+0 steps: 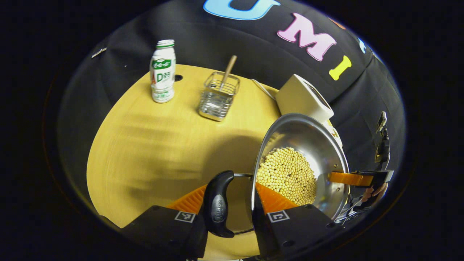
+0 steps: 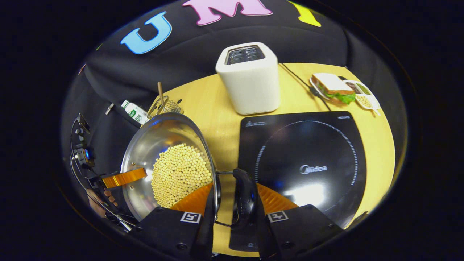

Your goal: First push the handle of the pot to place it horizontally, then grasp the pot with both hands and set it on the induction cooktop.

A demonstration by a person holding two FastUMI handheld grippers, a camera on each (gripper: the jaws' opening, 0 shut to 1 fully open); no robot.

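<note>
Beside black induction cooktop (image 2: 302, 170), over yellow wooden table (image 1: 152, 145): round steel pot of pale beans (image 2: 170, 163), carried. Left gripper (image 1: 228, 197) clamped across its black loop handle (image 1: 219, 203); right gripper (image 2: 233, 197) clamped across opposite black handle (image 2: 244, 197). Best moved level, both grips matched, so no beans spilled, then lowered centred on ring.

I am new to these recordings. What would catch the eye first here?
The steel pot, heaped with pale beans, held up by its two side handles between both grippers, left and right. Then the black induction cooktop on the wooden table, with the white toaster behind it.
</note>
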